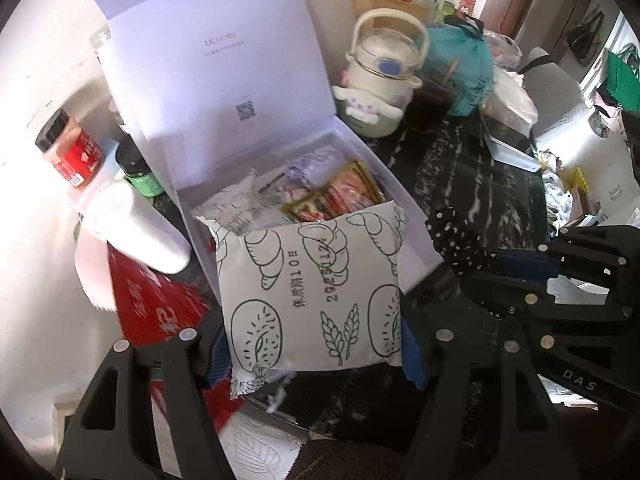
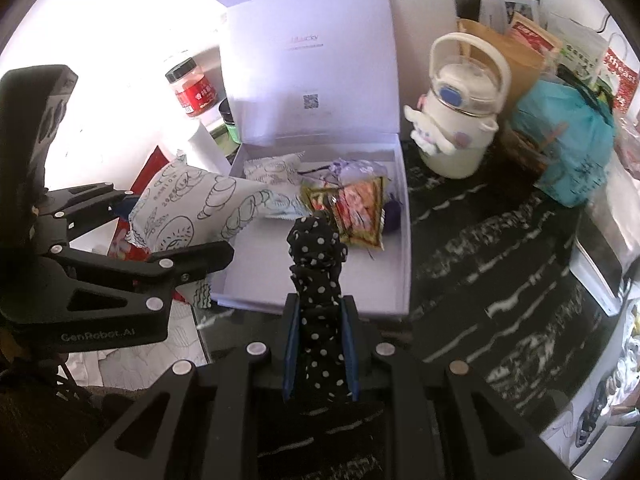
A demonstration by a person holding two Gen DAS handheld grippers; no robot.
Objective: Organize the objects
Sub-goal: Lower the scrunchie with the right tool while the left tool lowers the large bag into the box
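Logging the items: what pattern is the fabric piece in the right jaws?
Black with white polka dots; the fabric piece shows best in the right wrist view.

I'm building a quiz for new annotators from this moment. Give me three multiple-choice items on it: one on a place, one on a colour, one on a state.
1. Where do the red and gold snack packets lie?
A. inside the open box
B. on the dark table
C. on top of the cream jug

2. What colour is the cloth in the right gripper?
A. plain red
B. black with white dots
C. green

3. How is the box's lid?
A. shut
B. taken off and laid flat
C. raised open

Key: A, the snack packets sit within the walls of the white box. B, the polka-dot cloth between the pads of the right gripper is black with white dots. C, the lid stands up behind the box.
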